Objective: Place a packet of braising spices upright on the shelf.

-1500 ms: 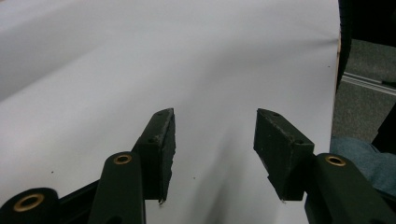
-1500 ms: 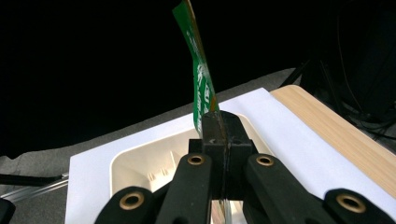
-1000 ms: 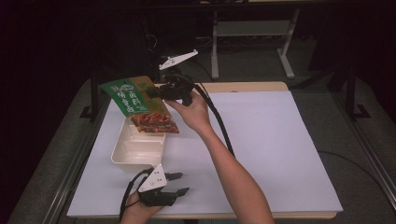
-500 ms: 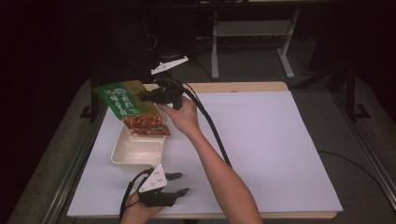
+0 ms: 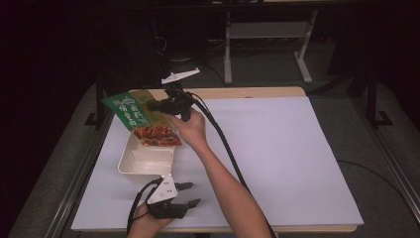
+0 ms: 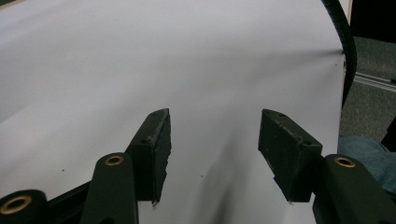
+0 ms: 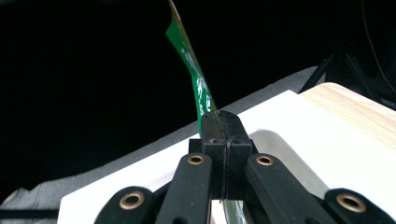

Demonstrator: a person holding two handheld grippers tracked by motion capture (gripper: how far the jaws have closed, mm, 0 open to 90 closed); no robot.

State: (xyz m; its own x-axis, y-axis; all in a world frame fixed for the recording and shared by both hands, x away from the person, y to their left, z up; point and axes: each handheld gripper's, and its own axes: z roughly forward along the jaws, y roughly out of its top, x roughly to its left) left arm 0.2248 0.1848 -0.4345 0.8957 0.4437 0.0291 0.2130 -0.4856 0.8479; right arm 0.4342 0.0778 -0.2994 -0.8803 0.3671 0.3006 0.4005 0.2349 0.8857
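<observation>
Two tools are seen around a cream tray (image 5: pixel 130 163) on the white-covered desk (image 5: pixel 277 148). Nearest, just in front of the tray, the left tool (image 5: pixel 184 194) is rested on the desk with its jaws spread wide and nothing between them. Beyond, above the tray's far end, the right tool (image 5: pixel 154 105) is clamped tight on a green snack packet (image 5: pixel 130 111), which is held tilted over the tray.

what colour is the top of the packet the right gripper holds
Green with pale lettering on the packet, clearest in the high view.
</observation>
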